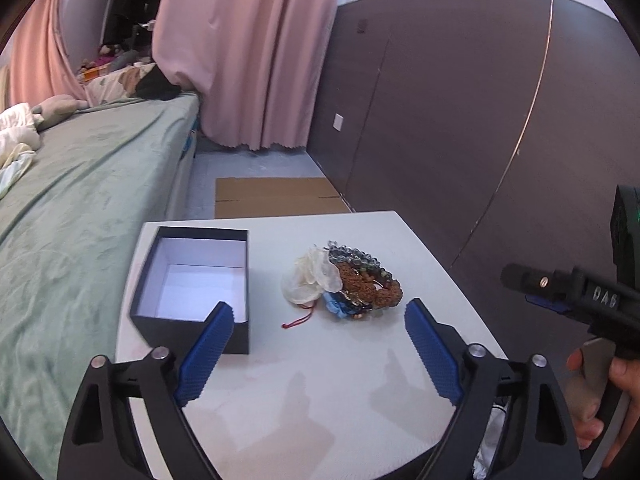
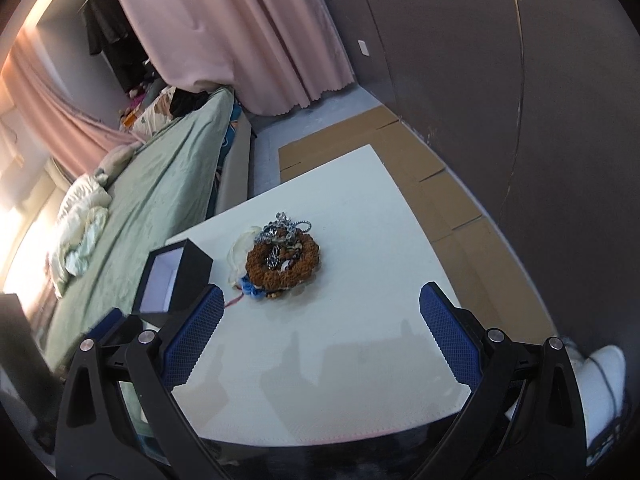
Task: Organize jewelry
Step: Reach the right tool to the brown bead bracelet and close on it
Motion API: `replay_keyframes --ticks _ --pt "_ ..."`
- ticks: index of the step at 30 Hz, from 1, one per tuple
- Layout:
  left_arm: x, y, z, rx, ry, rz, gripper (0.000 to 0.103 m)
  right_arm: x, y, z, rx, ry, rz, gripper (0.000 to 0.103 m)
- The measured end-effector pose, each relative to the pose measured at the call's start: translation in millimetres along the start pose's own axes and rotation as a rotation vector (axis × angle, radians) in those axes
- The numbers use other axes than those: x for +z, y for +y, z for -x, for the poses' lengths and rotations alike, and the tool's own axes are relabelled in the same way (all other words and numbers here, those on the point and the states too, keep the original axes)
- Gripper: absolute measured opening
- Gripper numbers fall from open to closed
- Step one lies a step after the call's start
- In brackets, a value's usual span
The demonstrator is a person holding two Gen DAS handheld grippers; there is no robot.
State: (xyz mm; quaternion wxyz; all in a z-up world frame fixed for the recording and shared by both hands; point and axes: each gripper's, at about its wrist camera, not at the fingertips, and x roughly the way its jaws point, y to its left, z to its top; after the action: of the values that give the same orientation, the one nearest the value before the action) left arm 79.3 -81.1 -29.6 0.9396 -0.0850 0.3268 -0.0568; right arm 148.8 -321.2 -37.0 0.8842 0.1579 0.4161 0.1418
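Note:
A pile of jewelry (image 1: 352, 284) lies on the white table (image 1: 320, 380): a brown beaded bracelet (image 2: 282, 262), grey glass beads (image 1: 354, 254), a blue piece (image 1: 334, 304), a white pouch (image 1: 310, 280) and a red cord (image 1: 298, 320). An open black box (image 1: 192, 288) with a white, empty inside stands to its left; it also shows in the right wrist view (image 2: 172, 280). My left gripper (image 1: 318, 324) is open, just short of the pile and box. My right gripper (image 2: 320, 304) is open, above the table's near side, short of the pile.
A bed with a green cover (image 1: 80, 200) runs along the table's left side. Flattened cardboard (image 1: 276, 196) lies on the floor beyond the table. A dark wall panel (image 1: 460, 120) stands to the right. Pink curtains (image 1: 248, 52) hang behind. The right gripper's body and hand (image 1: 592, 320) show at right.

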Motion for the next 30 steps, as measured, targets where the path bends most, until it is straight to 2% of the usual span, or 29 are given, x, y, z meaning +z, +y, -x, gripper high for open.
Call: replay_keyframes --ticks 5,10,14,16,19,24,30 --pt "7 -1 -35 -0.009 0.039 -0.011 0.068 12 -14 -16 0.050 0.031 -0.086 0.097" --pt "18 1 -64 -0.032 0.069 0.012 0.056 15 -21 -32 0.125 0.079 -0.177 0.082" --pt "26 -2 -87 -0.032 0.099 0.018 0.049 16 -20 -41 0.136 0.105 -0.200 0.078" --pt "31 -3 -103 -0.022 0.137 0.021 0.042 17 -21 -48 0.148 0.117 -0.214 0.068" --pt "36 -1 -115 0.000 0.158 0.021 0.042 17 -29 -62 0.184 0.143 -0.300 0.059" --pt "46 1 -136 0.017 0.184 0.015 0.040 11 -36 -88 0.279 0.220 -0.446 0.049" --pt "42 8 -155 0.008 0.209 0.020 0.038 6 -38 -105 0.281 0.255 -0.521 0.045"
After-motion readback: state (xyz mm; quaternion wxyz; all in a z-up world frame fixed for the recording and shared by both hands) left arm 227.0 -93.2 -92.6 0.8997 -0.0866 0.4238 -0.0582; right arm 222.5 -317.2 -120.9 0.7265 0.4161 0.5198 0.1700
